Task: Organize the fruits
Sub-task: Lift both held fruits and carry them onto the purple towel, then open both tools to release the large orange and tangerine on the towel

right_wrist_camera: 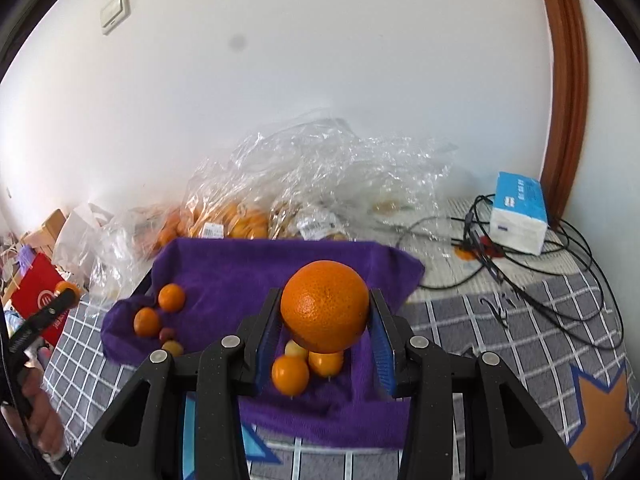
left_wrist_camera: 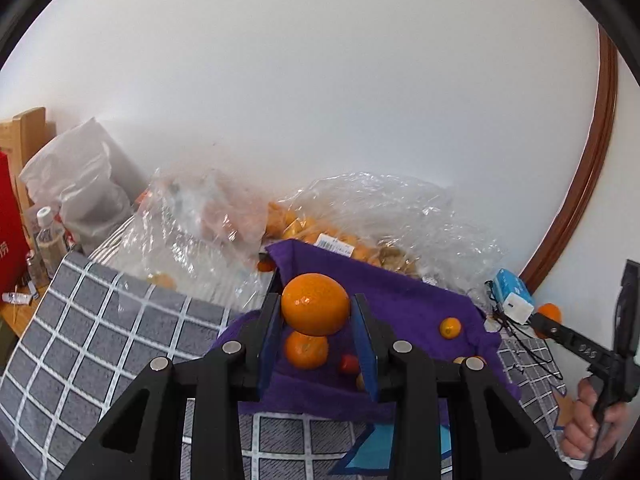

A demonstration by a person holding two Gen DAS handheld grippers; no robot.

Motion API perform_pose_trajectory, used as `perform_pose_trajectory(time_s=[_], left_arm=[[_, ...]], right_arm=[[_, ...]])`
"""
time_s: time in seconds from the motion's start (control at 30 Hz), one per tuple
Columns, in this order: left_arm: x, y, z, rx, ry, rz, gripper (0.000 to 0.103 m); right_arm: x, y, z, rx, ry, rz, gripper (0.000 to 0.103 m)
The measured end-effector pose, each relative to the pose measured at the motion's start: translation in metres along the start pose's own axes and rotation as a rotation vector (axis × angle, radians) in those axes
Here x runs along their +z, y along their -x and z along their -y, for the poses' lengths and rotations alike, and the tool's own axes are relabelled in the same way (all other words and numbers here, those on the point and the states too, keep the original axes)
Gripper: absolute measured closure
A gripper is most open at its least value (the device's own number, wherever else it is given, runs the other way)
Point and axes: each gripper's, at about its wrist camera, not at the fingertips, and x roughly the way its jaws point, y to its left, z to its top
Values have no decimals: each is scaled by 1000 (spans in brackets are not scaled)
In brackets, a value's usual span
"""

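Note:
My left gripper [left_wrist_camera: 316, 312] is shut on a smooth mandarin [left_wrist_camera: 315, 304], held above the purple towel [left_wrist_camera: 400, 304]. Below it on the towel lie another mandarin [left_wrist_camera: 306, 350], a small red fruit [left_wrist_camera: 349, 364] and a small orange fruit [left_wrist_camera: 450, 327]. My right gripper [right_wrist_camera: 325, 312] is shut on a large dimpled orange [right_wrist_camera: 325, 305], also raised over the purple towel [right_wrist_camera: 240, 272]. Under it sit two small oranges [right_wrist_camera: 290, 374] [right_wrist_camera: 326, 362] and a yellowish fruit [right_wrist_camera: 296, 349]. Two more mandarins [right_wrist_camera: 171, 297] [right_wrist_camera: 147, 321] rest at the towel's left side.
Crumpled clear plastic bags [right_wrist_camera: 320, 168] holding several oranges lie behind the towel against the white wall. A tissue pack [right_wrist_camera: 520, 212] and black cables [right_wrist_camera: 540, 268] are at the right. A grey checked cloth [left_wrist_camera: 100, 320] covers the surface. A red box [left_wrist_camera: 10, 208] and bottle [left_wrist_camera: 50, 236] stand left.

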Motion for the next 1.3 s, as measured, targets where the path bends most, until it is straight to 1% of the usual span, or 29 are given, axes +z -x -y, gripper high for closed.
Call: perform_pose_trajectory(time_s=[0.13, 0.27, 0.43, 0.53, 0.6, 0.7, 0.9, 1.0, 1.3], left_arm=[[19, -6, 8, -16, -10, -13, 70], [27, -24, 18, -20, -35, -44, 70], [23, -54, 29, -36, -47, -104, 70], [15, -76, 35, -49, -47, -166, 70], [8, -91, 38, -56, -54, -208, 70], [-4, -107, 40, -37, -71, -240, 70], [-20, -132, 43, -11, -91, -329, 70], [-25, -137, 46, -9, -112, -349, 70], [-34, -147, 51, 20, -152, -389, 70]], right_arm=[[6, -26, -1, 16, -2, -27, 62], [4, -60, -1, 11, 3, -91, 62], [-5, -89, 0, 8, -8, -154, 62], [-12, -103, -3, -4, 11, -188, 62], [-14, -108, -7, -12, 39, -201, 62], [-17, -110, -10, -23, 73, -204, 62], [-22, -120, -7, -25, 72, -237, 61], [-25, -121, -13, -36, 99, -237, 61], [-27, -121, -13, -21, 93, -233, 61]])
